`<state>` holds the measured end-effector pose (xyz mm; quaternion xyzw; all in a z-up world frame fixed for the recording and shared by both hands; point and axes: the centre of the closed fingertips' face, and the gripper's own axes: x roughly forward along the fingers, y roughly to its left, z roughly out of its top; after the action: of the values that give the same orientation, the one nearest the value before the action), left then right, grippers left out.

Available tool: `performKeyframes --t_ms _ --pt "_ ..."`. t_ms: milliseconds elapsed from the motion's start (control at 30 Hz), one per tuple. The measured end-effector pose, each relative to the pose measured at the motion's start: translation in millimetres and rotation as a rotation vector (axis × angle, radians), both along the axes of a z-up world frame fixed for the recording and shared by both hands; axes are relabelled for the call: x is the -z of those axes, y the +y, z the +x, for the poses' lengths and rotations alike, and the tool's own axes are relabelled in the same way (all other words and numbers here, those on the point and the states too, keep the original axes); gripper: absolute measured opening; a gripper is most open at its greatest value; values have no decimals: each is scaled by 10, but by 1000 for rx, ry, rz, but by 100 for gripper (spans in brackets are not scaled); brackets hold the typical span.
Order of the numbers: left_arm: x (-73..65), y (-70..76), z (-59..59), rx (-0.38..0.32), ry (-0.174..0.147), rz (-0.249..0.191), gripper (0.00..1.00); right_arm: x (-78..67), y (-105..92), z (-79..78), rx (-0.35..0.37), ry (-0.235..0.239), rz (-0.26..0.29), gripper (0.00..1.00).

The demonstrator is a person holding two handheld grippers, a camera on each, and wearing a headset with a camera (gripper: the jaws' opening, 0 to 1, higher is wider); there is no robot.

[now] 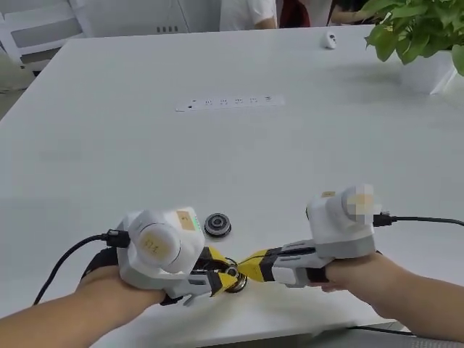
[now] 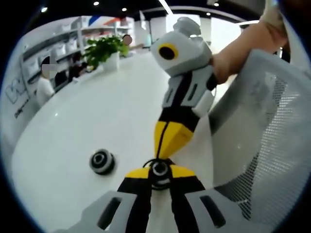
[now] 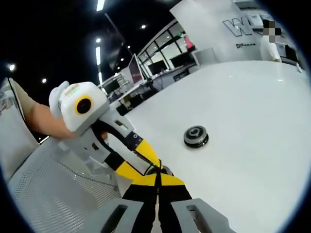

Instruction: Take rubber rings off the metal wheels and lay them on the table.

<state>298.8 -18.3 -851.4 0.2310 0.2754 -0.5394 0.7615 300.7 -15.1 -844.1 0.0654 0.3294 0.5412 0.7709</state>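
Head view: near the front edge of the white tabletop (image 1: pixel 109 145), the left tongs (image 1: pixel 226 275) and right tongs (image 1: pixel 245 270) meet tip to tip. A small metal wheel (image 1: pixel 235 281) sits between the left tongs' yellow-tipped jaws, lifted just off the surface. A second wheel (image 1: pixel 217 225) lies flat on the tabletop just beyond it, clear of both tools. Farther off are a recessed socket strip (image 1: pixel 230 102) and, at the far right corner, a potted plant (image 1: pixel 417 29).

Left gripper view: the left tongs (image 2: pixel 159 171) are open only as wide as the metal wheel (image 2: pixel 159 168), which they clamp from both sides. The right tongs (image 2: pixel 164 154) come in from above, their jaws pressed to a point at the wheel's rim, where a thin black rubber ring (image 2: pixel 147 163) loops out from the wheel. The second wheel (image 2: pixel 102 161) rests on the tabletop to the left. A mesh chair back (image 2: pixel 262 121) is on the right.

Right gripper view: the right tongs (image 3: pixel 156 178) show their jaws squeezed together, nipping the rubber ring (image 3: pixel 154 167). The metal wheel (image 3: pixel 166 171) peeks out just behind them, with the left tongs (image 3: pixel 154 164) reaching in from the left. The second wheel (image 3: pixel 196 136) lies beyond, to the right.
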Motion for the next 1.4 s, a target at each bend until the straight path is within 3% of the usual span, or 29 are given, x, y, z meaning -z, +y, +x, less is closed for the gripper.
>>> performKeyframes --t_ms 100,233,567,967,1200,1300,1400 --pt "-15 -4 7 -9 26 -16 20 0 -2 0 -2 -2 -2 0" --pt "-39 3 -5 5 15 -10 21 -1 -8 6 2 -2 1 0" --pt "-190 75 -61 20 21 -38 29 -57 -13 17 11 1 24 0" --pt "-455 178 -119 -7 45 -122 44 -135 5 12 -2 -7 38 0" --pt "-597 277 -137 -20 29 -145 49 -190 21 -8 -14 -11 51 0" --pt "-666 322 -123 -29 -5 -151 56 -220 28 -10 -19 -13 53 0" --pt "-690 364 -152 -30 9 -157 58 -263 34 -4 -23 -17 57 0"
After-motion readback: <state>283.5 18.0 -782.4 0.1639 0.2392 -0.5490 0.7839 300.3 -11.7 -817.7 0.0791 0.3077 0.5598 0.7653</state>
